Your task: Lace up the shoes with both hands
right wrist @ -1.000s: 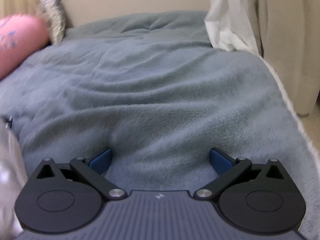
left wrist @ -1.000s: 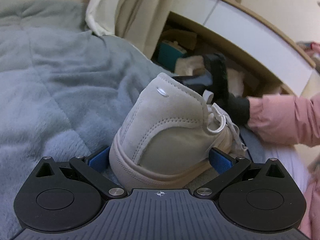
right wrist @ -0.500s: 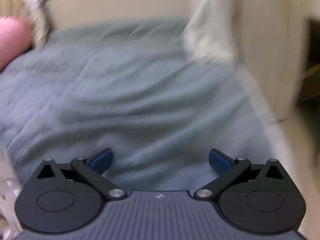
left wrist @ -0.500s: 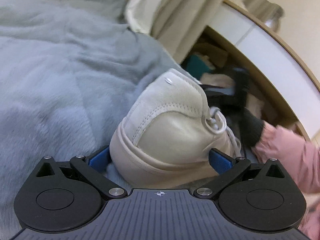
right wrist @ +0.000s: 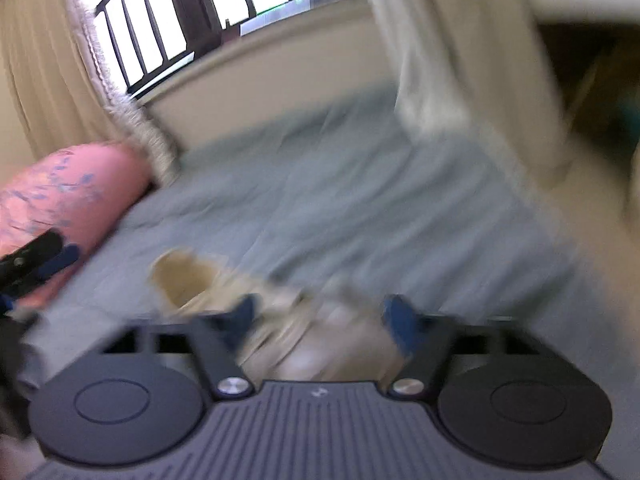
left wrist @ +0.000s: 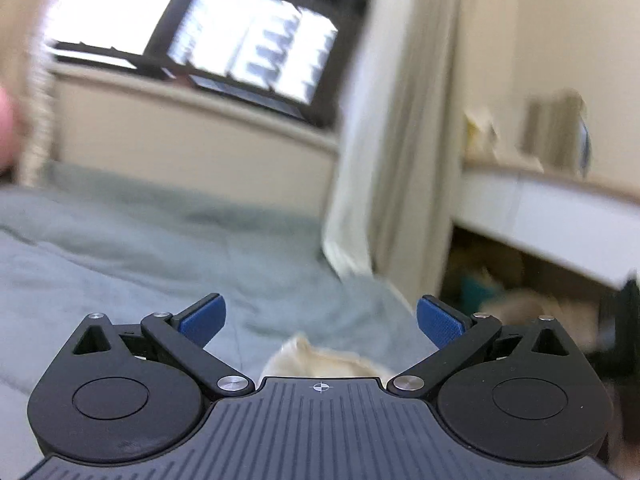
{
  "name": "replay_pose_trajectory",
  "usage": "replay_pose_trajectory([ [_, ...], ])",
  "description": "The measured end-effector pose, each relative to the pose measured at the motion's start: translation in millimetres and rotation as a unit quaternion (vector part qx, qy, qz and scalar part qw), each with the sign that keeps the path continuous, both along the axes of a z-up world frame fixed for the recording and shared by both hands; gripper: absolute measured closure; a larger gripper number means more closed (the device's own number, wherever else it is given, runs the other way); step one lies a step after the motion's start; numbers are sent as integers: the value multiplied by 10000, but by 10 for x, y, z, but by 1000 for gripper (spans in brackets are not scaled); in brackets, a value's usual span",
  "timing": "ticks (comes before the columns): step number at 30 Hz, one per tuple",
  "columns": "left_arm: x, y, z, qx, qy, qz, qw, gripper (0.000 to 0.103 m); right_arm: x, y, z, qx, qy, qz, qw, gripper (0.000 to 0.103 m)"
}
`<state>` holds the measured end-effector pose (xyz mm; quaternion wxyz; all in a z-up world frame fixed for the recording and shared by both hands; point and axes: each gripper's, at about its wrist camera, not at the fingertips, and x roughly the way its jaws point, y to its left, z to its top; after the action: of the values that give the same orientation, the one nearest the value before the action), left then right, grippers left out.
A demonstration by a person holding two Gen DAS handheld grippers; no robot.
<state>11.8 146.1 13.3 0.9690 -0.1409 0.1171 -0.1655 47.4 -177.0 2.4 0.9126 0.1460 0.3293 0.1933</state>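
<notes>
currently the shoe on the bed is approached by the open right gripper and the open left gripper; a lace must be found next.

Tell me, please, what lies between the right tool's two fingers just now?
In the right wrist view, the blurred beige shoe on the grey blanket lies between the open right tool fingers; contact cannot be told.

The shoe lies on the bed. A pillow sits left of the shoe, a curtain behind and right of the shoe.
</notes>
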Motion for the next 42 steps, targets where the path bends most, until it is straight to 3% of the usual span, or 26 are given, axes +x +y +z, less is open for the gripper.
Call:
replay_pose_trajectory([
  [2, 175, -246, 10, 638, 768, -356, 9944, 0, 58, -27, -39, 510, 391, 70, 9979, 44],
  [5, 269, -615, -8, 1642, 1159, -858, 9758, 0, 214, -105, -89, 1251, 1079, -168, 9861, 64],
  [8, 285, -875, 6, 2291, 982, -1319, 9594, 0, 405, -187, -199, 2123, 1875, -475, 9579, 94],
  [10, 291, -968, -24, 2505, 835, -1393, 9544, 0, 484, -139, -215, 2418, 2043, -461, 9475, 95],
  [12, 329, -975, -60, 2464, 1033, -1458, 9525, 0, 545, -35, -198, 2385, 2120, -461, 9466, 92],
  [15, 361, -966, -105, 2379, 1330, -1530, 9499, 0, 715, 150, -152, 1880, 2319, -683, 9520, 84],
  [20, 271, -967, -137, 2552, 1322, -1455, 9467, 0, 900, 366, -65, 1058, 2625, -924, 9547, 84],
  [26, 201, -992, -61, 2425, 1430, -1546, 9470, 0, 1029, 487, -147, 615, 2893, -1044, 9496, 84],
  [32, 291, -986, -131, 2248, 1777, -1642, 9439, 0, 958, 360, -228, 854, 2693, -806, 9559, 93],
  [36, 281, -969, -133, 2179, 1762, -1647, 9457, 0, 840, 281, -156, 840, 2256, -402, 9698, 99],
  [40, 255, -929, -89, 1870, 1265, -1846, 9565, 0, 717, 162, -218, 1193, 1700, 53, 9782, 100],
  [42, 143, -948, -54, 1894, 846, -1982, 9580, 0, 669, 4, -353, 1836, 1566, 141, 9704, 100],
])
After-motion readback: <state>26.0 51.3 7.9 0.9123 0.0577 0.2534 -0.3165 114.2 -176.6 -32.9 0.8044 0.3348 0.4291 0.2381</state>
